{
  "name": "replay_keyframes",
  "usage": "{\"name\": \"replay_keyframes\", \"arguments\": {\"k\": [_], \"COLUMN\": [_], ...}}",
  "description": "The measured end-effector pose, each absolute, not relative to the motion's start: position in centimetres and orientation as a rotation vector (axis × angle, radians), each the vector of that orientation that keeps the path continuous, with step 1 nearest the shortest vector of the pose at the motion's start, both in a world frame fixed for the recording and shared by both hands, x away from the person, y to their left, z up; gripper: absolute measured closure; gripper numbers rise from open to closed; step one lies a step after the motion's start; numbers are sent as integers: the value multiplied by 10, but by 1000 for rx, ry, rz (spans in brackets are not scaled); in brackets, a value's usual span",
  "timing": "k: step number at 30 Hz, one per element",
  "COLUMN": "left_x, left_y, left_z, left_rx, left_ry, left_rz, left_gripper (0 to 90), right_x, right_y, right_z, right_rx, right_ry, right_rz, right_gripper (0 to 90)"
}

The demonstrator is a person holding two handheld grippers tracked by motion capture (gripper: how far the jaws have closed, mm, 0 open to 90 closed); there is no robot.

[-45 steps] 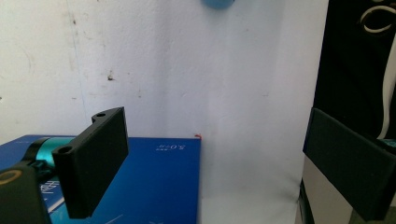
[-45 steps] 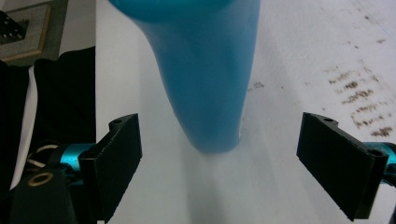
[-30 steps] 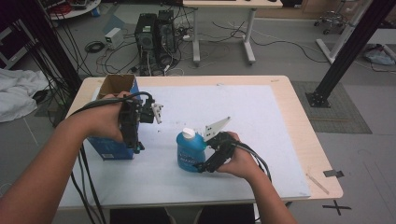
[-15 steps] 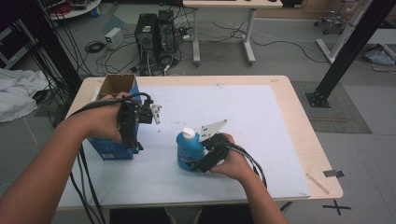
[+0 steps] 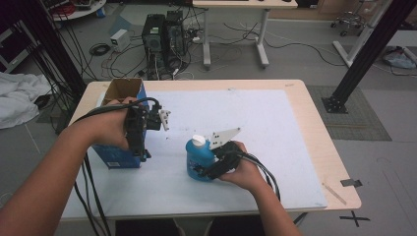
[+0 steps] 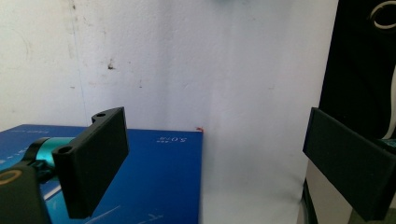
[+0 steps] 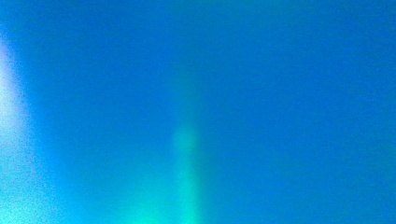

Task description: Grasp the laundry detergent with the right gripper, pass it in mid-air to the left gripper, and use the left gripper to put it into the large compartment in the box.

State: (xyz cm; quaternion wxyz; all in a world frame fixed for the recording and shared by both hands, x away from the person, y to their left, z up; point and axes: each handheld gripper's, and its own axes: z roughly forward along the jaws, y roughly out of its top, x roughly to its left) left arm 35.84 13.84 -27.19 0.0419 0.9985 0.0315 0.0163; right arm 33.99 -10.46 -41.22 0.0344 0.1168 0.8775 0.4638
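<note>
A blue bottle (image 5: pixel 198 158) with a white cap stands upright near the middle of the white mat (image 5: pixel 275 128). My right gripper (image 5: pixel 209 169) reaches in from its right with the jaws around the lower body; they have just been closing and now press on the bottle between them. In the right gripper view the bottle's blue surface (image 7: pixel 233 93) is a blur right up against the camera. My left gripper (image 5: pixel 140 147) hovers over a blue cardboard box (image 5: pixel 118 155) at the mat's left edge. In the left gripper view it (image 6: pixel 215 126) is open and holds nothing, with the box lid (image 6: pixel 154 172) below.
The box's far end (image 5: pixel 122 88) is open at the top. Cables trail from both grippers towards the table's front edge (image 5: pixel 196 214). Beyond the table stand computer towers (image 5: pixel 162 34) and a black frame post (image 5: pixel 364 54).
The right hand has shifted slightly in against the bottle, which stays in its place. The left hand and its gripper have not moved.
</note>
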Motion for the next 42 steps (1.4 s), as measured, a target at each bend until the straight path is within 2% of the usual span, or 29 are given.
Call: {"name": "replay_keyframes", "arguments": {"k": [17, 26, 42], "left_x": [359, 359, 357], "left_y": [136, 137, 133], "left_z": [-272, -272, -270], "left_rx": [3061, 3056, 3067], "left_ry": [98, 110, 93], "left_rz": [56, 65, 74], "left_gripper": [70, 70, 70], "right_x": [337, 335, 333], "right_y": [-105, -103, -108], "right_z": [-415, -416, -418], "right_rx": [351, 314, 334], "right_ry": [2672, 2669, 2621], "right_rz": [1449, 1481, 1548], "right_gripper": [331, 420, 461]}}
